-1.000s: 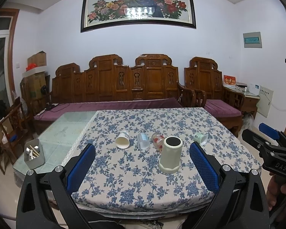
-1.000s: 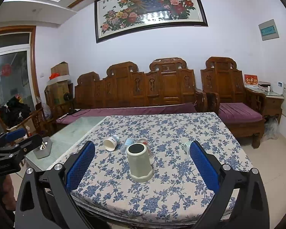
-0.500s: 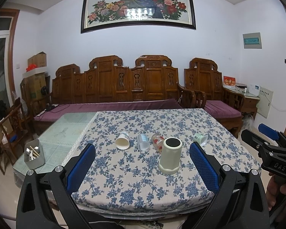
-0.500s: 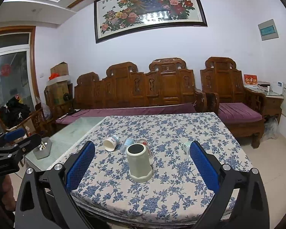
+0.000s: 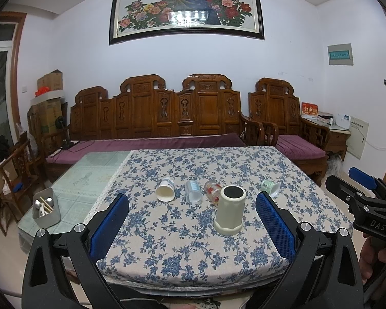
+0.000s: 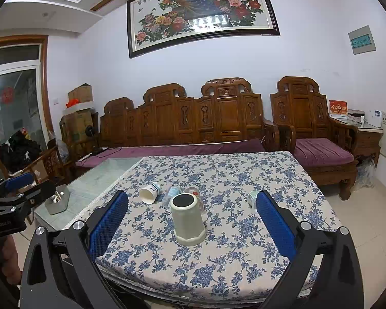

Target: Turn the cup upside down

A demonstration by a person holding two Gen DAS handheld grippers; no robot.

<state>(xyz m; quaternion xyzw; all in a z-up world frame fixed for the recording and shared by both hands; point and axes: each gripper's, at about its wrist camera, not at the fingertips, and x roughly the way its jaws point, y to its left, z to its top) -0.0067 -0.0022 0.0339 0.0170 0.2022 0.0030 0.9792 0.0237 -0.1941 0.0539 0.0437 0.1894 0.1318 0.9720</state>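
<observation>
Grippers first: the left gripper is wide apart and holds nothing, and the right gripper is the same, its blue pads far from each other and nothing between them. Both hang at the near edge of the table, well short of any cup, and each one shows at the side of the other's view.

Straight ahead of the right gripper stands the pale cup on the flowered cloth, its wider end down on the cloth and a dark round disc at the top, so I judge that it already stands upside down. Behind it four smaller cups lie on their sides: a white paper cup, a clear cup, a glass with red print that is just beside the pale cup, and a small green cup further right.

Risks, as I judge them: the lying cups are round and light, so a pad that touches one side first may roll it away. The glass is close to the pale cup, and a wide approach could knock that one over. The clear cup looks thin, and a hard squeeze may crush it.
</observation>
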